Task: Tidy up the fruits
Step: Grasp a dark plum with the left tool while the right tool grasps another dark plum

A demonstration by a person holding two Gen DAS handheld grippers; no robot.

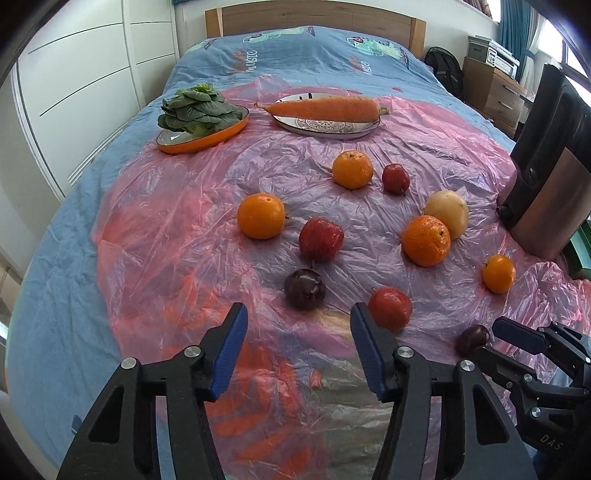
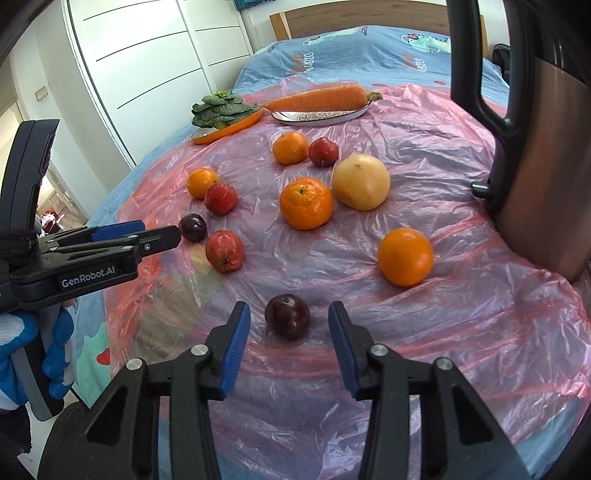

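Dark plum lay on the pink plastic sheet, just ahead of my right gripper, jaws apart, nothing held. My left gripper, also unclenched, apparently approached another plum; centring each before closing seemed wise.

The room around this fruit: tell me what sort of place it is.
Most likely a bedroom. The fruit lies on a pink plastic sheet spread over a bed with a wooden headboard; white wardrobe doors stand beside it.
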